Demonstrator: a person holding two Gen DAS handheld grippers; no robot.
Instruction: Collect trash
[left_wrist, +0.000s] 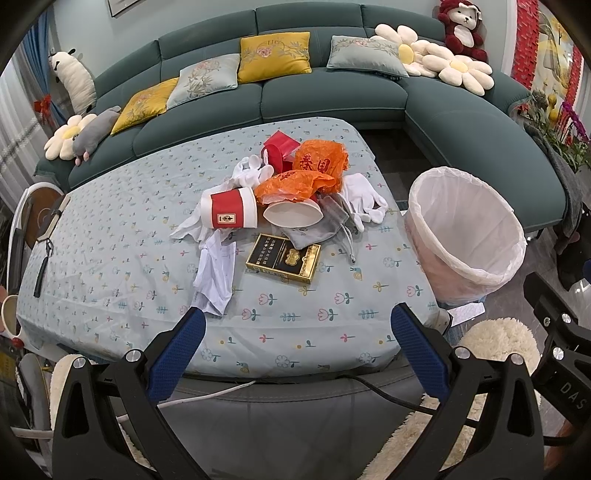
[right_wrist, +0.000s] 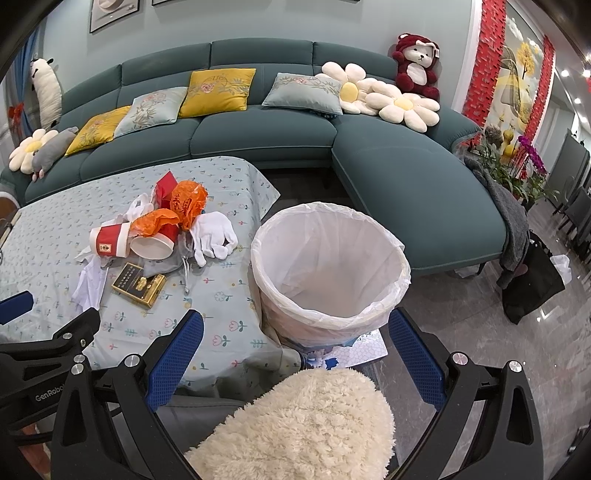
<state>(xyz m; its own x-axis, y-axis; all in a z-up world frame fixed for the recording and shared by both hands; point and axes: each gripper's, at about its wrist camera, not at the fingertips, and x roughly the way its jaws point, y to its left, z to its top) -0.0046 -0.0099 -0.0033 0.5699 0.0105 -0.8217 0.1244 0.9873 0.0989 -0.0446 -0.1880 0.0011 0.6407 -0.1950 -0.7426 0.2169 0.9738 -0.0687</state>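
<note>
Trash pile (left_wrist: 280, 199) (cups, orange bags, white gloves): mid-table (left_wrist: 110, 258), well ahead of left gripper (left_wrist: 297, 328), fingers spread, empty. Right gripper (right_wrist: 295, 332): spread, empty, facing lined bin (right_wrist: 328, 269).

A home living room: a long teal sectional sofa (right_wrist: 266, 136) wraps the corner, strewn with yellow embroidered cushions (right_wrist: 218, 92), daisy-shaped pillows (right_wrist: 402, 107) and a red plush bear (right_wrist: 415, 62). Framed pictures (right_wrist: 114, 13) hang above it, potted orchids (right_wrist: 532, 158) stand to the right, and a floral tablecloth (left_wrist: 122, 266) covers the low table.
</note>
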